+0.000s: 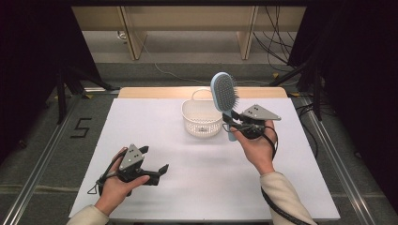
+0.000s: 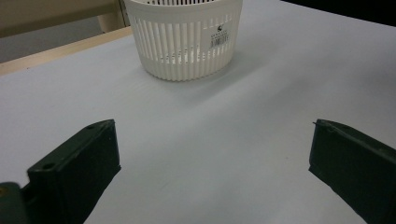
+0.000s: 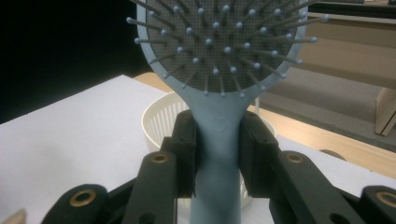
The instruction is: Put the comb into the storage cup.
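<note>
Right hand-held gripper (image 1: 236, 123): raised above the table, jaws pinching the handle of the hairbrush from both sides.
Hairbrush (image 1: 224, 93): light blue, upright in the right hand-held gripper, bristle head at the top, handle end hanging below the jaws, just beside the basket's right side in the high view.
Left hand-held gripper (image 1: 154, 162): low over the near-left part of the table, jaws spread wide apart with nothing between them, pointing toward the basket.
Basket (image 1: 202, 123): white, slotted wall, label on its side, standing at the far middle of the table.
Table (image 1: 155, 126): white top, wooden far edge.
</note>
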`<act>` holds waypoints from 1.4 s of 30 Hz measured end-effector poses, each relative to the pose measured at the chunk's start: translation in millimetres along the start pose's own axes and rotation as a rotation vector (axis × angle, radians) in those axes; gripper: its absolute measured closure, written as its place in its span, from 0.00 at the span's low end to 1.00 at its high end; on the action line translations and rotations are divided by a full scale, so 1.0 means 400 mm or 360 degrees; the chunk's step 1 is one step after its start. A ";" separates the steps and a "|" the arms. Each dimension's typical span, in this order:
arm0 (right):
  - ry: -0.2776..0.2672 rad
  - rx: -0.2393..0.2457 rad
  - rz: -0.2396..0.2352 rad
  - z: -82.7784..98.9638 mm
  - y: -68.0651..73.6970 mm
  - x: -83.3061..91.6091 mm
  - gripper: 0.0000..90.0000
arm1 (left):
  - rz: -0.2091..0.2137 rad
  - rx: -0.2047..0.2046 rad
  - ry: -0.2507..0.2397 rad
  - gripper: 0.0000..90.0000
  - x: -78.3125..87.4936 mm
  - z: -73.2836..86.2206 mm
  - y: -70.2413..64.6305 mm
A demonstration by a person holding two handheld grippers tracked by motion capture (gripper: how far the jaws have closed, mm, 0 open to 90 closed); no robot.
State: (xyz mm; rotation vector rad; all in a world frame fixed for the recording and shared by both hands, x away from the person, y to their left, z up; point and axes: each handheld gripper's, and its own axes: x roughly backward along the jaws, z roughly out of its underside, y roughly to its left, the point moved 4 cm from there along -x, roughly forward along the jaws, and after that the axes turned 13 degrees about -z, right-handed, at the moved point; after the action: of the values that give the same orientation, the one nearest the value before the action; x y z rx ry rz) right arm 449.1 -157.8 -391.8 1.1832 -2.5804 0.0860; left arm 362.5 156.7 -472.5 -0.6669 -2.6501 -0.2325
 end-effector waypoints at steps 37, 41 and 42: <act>0.0003 0.0021 -0.0006 -0.026 0.003 -0.021 0.78 | 0.0001 0.0002 -0.0004 0.01 0.000 -0.001 0.000; 0.0003 0.0024 -0.0006 -0.028 0.003 -0.024 0.78 | 0.0002 0.0003 -0.0003 0.01 0.000 -0.001 0.000; 0.0003 0.0026 -0.0008 -0.029 0.003 -0.025 0.78 | 0.0002 0.0003 -0.0003 0.01 0.000 -0.001 0.000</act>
State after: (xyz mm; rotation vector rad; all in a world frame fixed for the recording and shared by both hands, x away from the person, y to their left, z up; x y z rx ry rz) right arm 457.1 -147.8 -383.7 1.1947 -2.5797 0.1068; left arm 362.6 156.5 -472.4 -0.6684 -2.6510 -0.2288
